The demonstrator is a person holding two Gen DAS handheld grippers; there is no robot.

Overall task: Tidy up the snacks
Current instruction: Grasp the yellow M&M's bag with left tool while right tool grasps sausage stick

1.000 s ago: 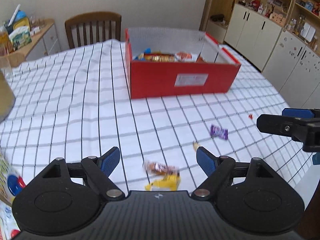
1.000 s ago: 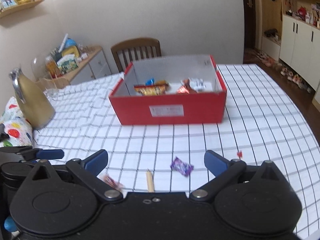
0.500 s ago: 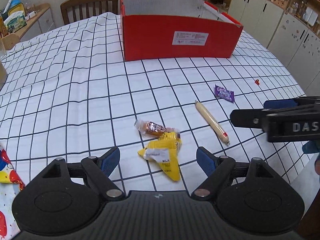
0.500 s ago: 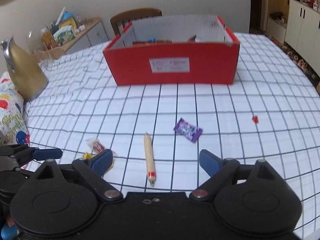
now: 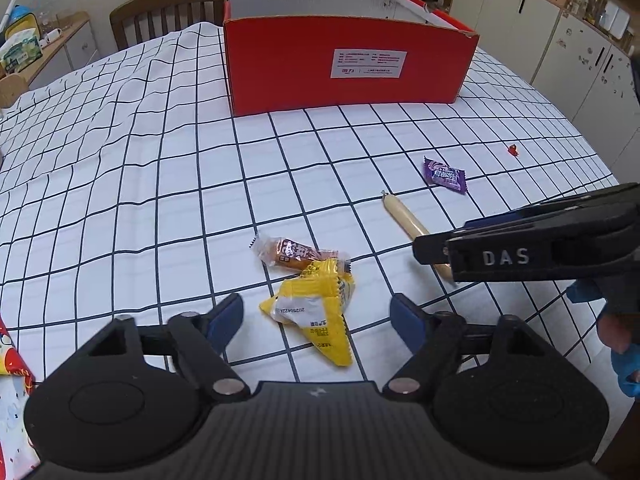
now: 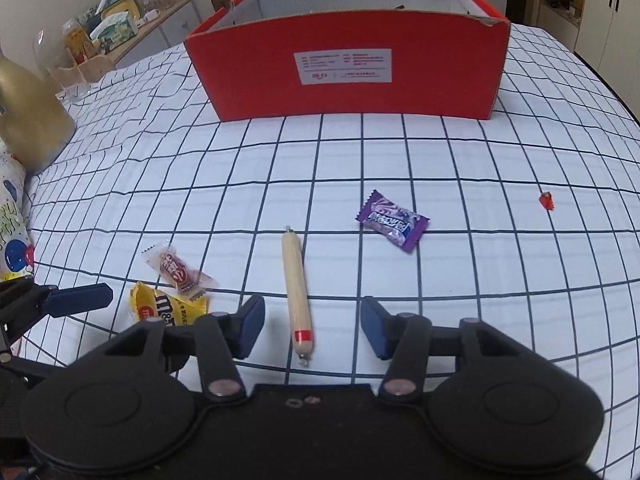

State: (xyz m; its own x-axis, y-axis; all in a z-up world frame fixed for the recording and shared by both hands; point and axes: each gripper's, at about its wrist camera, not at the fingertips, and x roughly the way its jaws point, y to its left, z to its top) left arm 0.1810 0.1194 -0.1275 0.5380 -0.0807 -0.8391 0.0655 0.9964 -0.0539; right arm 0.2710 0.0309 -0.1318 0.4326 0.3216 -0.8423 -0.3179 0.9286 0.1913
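A red cardboard box stands at the far side of the checked tablecloth. My left gripper is open, its fingers either side of a yellow M&M's packet. A clear-wrapped brown snack lies just beyond the packet. My right gripper is open around the near end of a beige sausage stick. A purple candy lies further out to the right.
A small red scrap lies at the right. A gold jug and a colourful bag sit at the left edge. A wooden chair and a sideboard stand behind the table; cabinets line the right.
Both grippers have come down low toward the table and closer to the loose snacks. The box's contents are now hidden behind its front wall.
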